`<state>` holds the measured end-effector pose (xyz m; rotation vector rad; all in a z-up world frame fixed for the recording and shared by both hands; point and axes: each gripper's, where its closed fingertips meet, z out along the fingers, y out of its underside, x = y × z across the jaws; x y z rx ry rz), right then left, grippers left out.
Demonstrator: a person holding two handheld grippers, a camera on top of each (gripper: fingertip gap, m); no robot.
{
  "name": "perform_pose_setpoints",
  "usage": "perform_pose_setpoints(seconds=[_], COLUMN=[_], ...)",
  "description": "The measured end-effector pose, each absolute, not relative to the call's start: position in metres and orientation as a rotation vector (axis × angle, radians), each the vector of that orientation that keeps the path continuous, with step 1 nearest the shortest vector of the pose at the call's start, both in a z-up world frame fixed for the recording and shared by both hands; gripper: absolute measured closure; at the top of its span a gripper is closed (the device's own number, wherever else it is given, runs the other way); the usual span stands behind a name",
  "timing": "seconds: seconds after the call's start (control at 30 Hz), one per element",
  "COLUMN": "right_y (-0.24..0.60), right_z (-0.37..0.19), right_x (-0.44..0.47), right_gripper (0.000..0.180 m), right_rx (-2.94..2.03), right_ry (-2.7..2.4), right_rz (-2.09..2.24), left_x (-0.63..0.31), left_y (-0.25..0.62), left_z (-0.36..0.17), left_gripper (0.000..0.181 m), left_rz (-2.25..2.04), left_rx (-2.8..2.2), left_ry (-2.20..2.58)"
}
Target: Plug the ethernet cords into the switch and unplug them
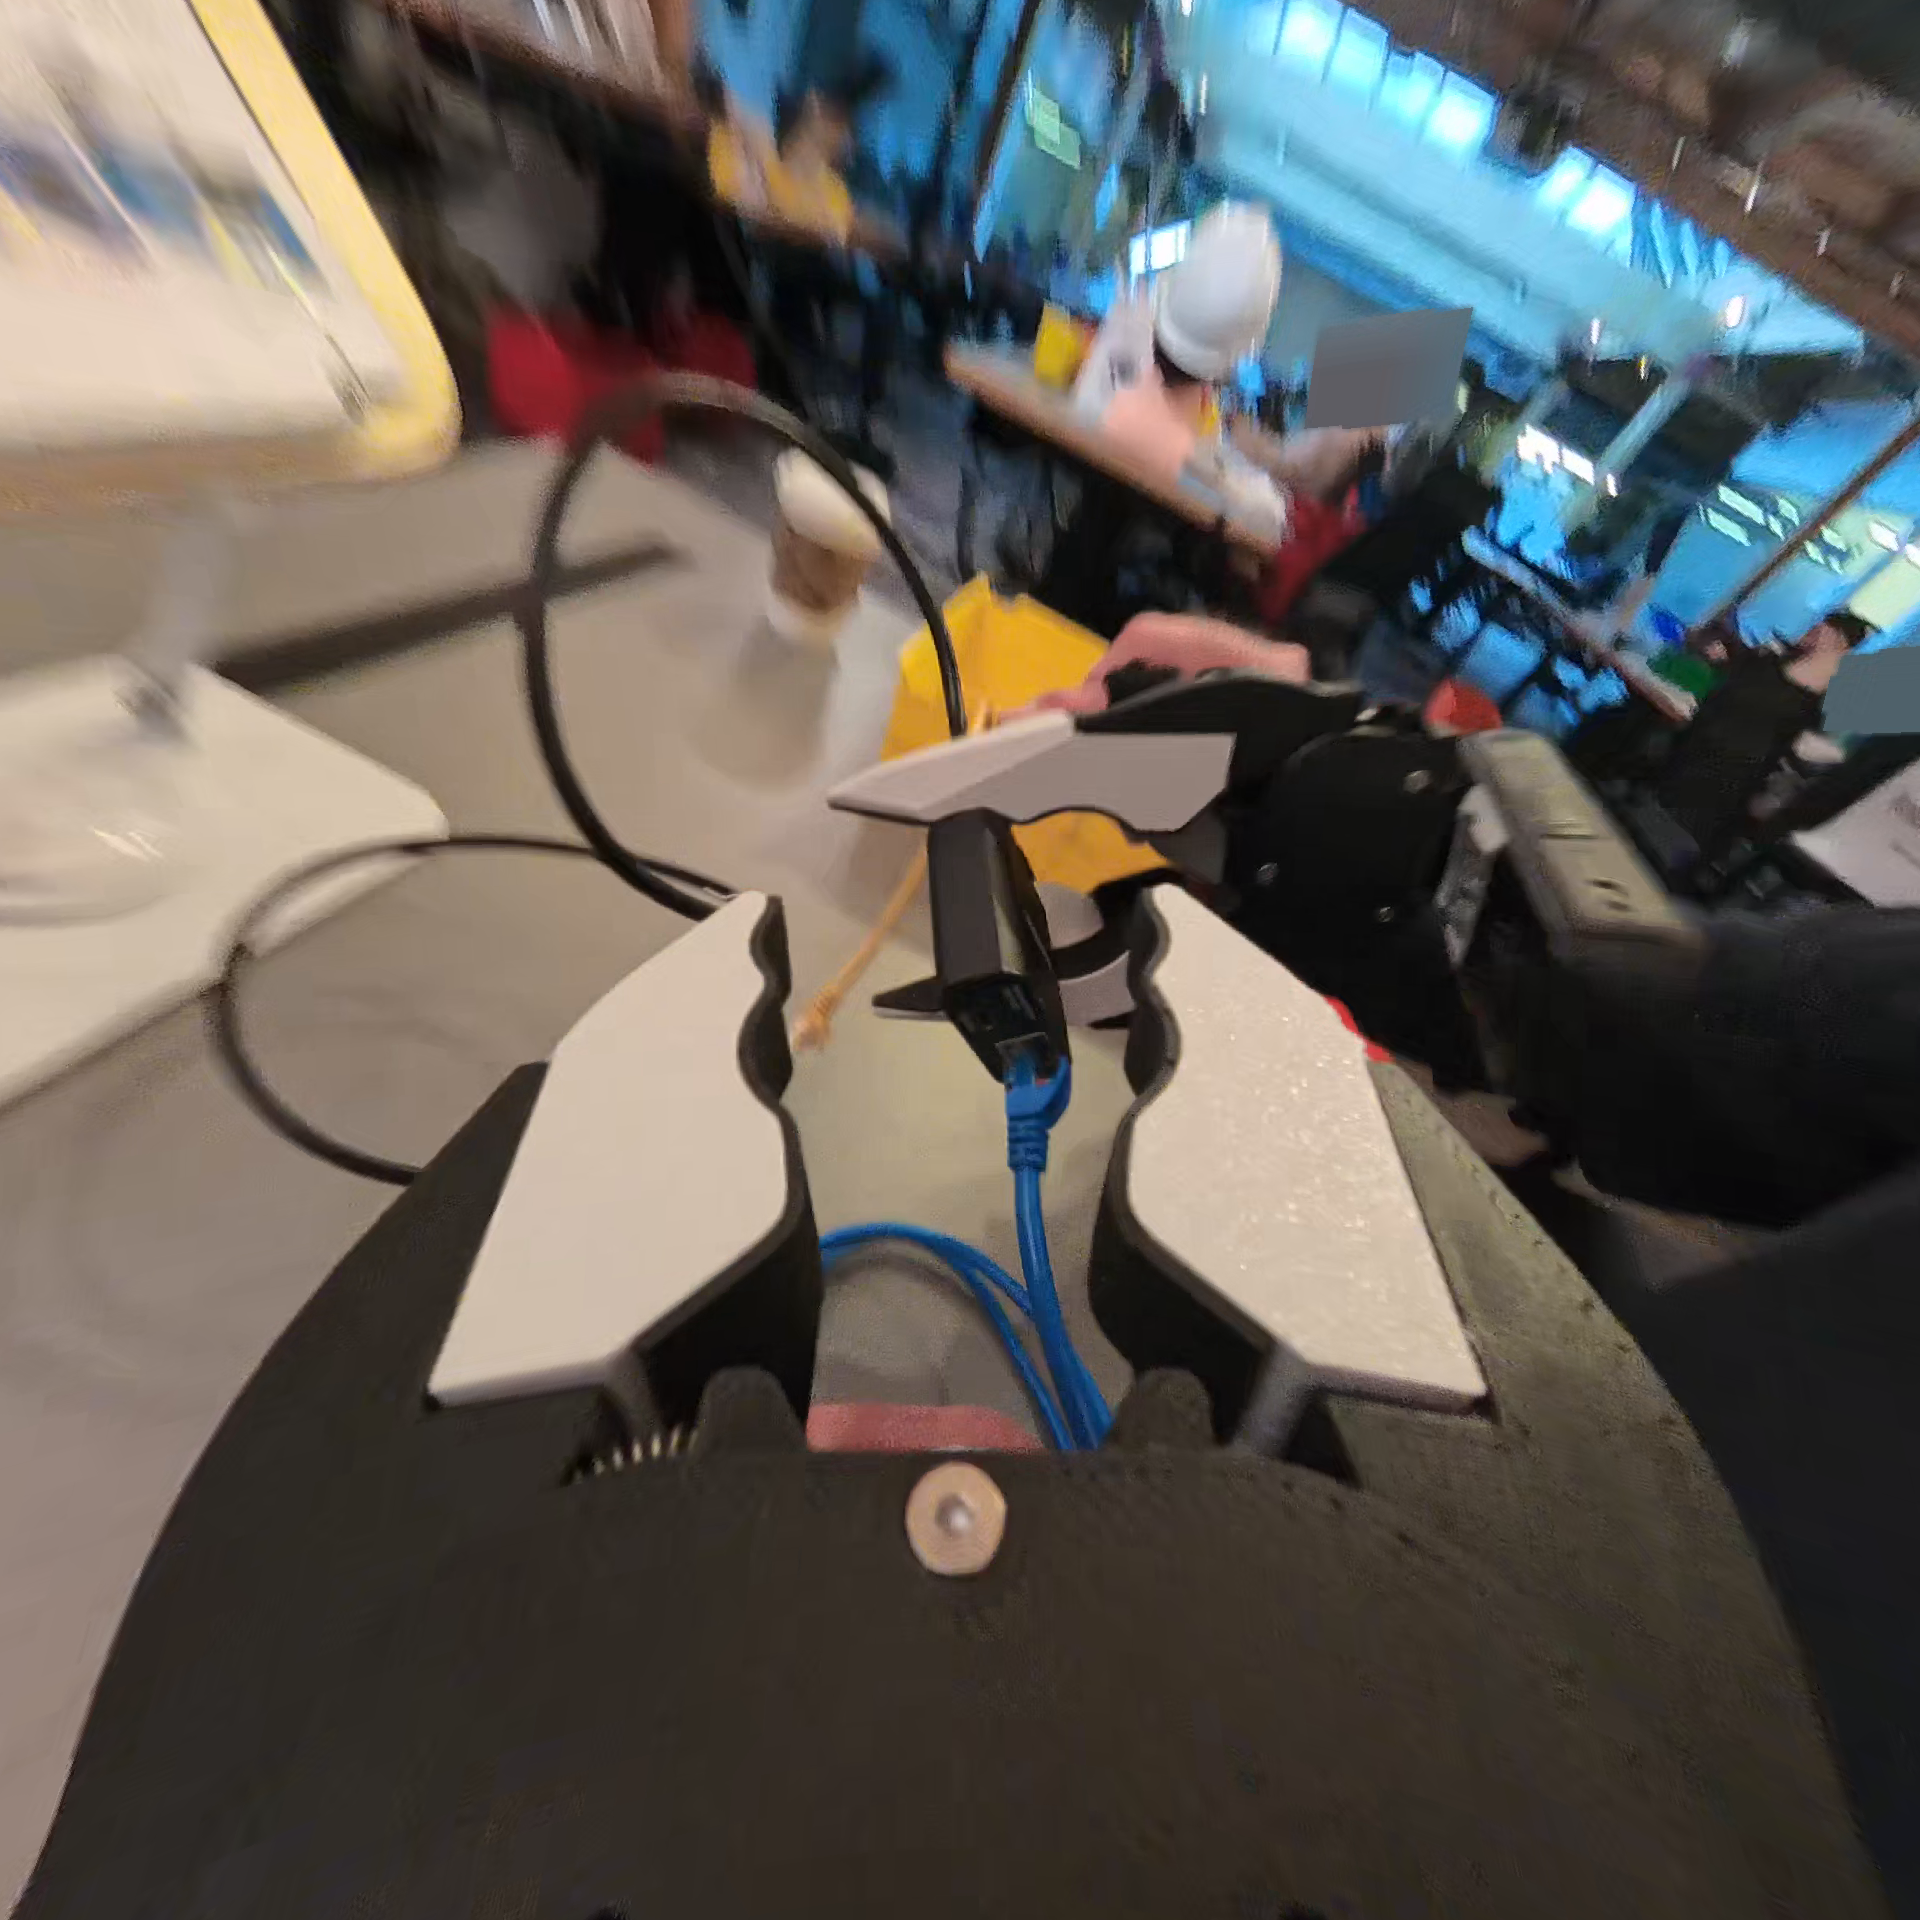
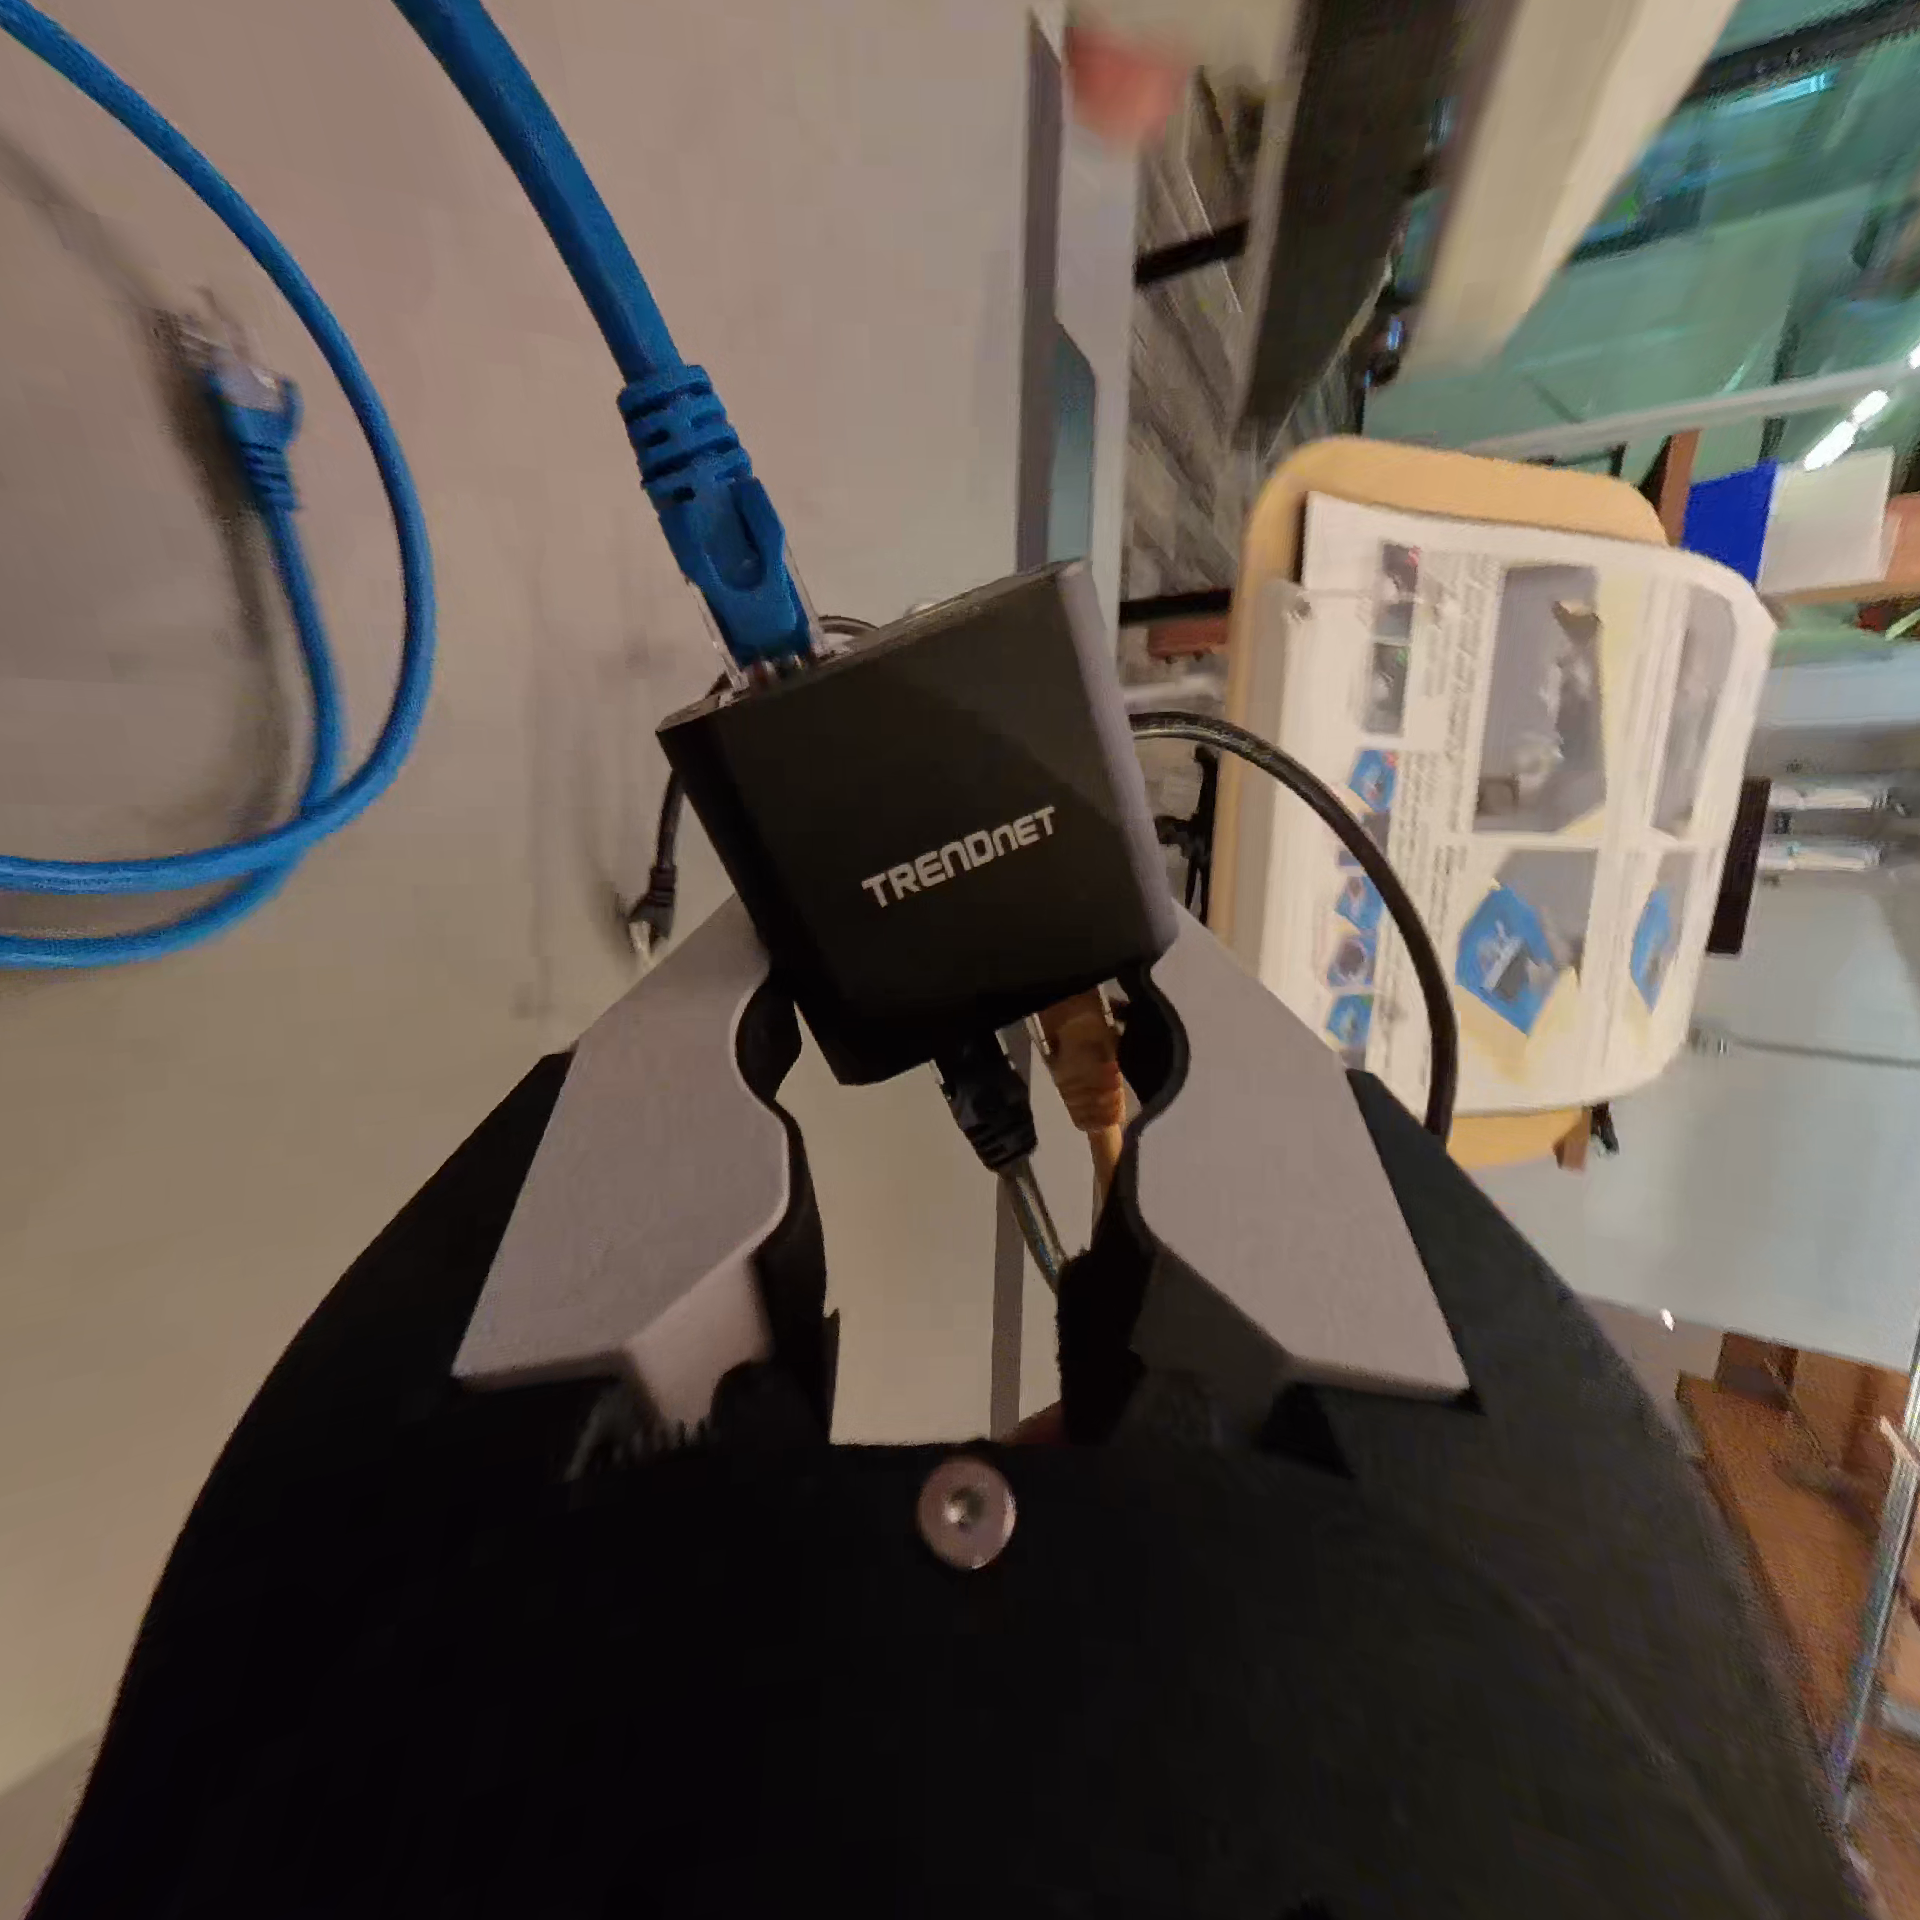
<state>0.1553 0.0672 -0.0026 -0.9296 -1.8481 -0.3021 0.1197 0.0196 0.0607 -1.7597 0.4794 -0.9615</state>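
Note:
My right gripper (image 2: pixel 961 945) is shut on a small black switch (image 2: pixel 935 831) and holds it above the grey table (image 2: pixel 208 1143). A blue ethernet plug (image 2: pixel 727 540) sits in a port on the switch's far side. A black plug (image 2: pixel 987 1101) and a tan plug (image 2: pixel 1086 1070) sit in its near side. The blue cord's other plug (image 2: pixel 249 405) lies loose on the table. In the left wrist view my left gripper (image 1: pixel 956 914) is open. The blue cord (image 1: pixel 1039 1247) runs between its fingers, untouched, up to the switch (image 1: pixel 987 956).
A black cable (image 1: pixel 540 623) loops over the table. A paper cup (image 1: pixel 821 551) and a yellow bin (image 1: pixel 997 665) stand behind the switch. A white box (image 1: pixel 156 260) is at the left. A printed poster board (image 2: pixel 1507 779) stands beside the table. One gripper's finger ends stand about 9 cm off the other's.

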Motion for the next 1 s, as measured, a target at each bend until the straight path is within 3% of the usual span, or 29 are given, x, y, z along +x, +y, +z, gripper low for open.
perform_pose_setpoints(seconds=[0.2, 0.47, 0.63, 0.8, 1.0], right_y=[0.113, 0.182, 0.211, 0.237, 0.263], right_z=[0.073, 0.215, 0.271, 0.273, 0.211], right_x=[0.202, 0.312, 0.397, 0.470, 0.516], right_gripper=[0.119, 0.120, 0.120, 0.120, 0.119], right_rx=[-1.098, -1.322, -1.425, -1.496, -1.512], right_ry=[-1.668, -1.319, -1.162, -1.144, -1.276], right_rz=[-0.300, -0.349, -0.479, -0.678, -0.956], left_x=[0.059, 0.053, 0.066, 0.079, 0.088], left_y=[-0.004, -0.007, -0.003, 0.001, 0.001], left_z=[0.123, 0.088, 0.065, 0.043, 0.023], left_gripper=[0.120, 0.125, 0.127, 0.128, 0.128], left_rz=[-0.721, -0.701, -0.731, -0.753, -0.754], left_rx=[-1.566, -1.616, -1.655, -1.701, -1.745], left_ry=[0.344, 0.294, 0.303, 0.312, 0.320])
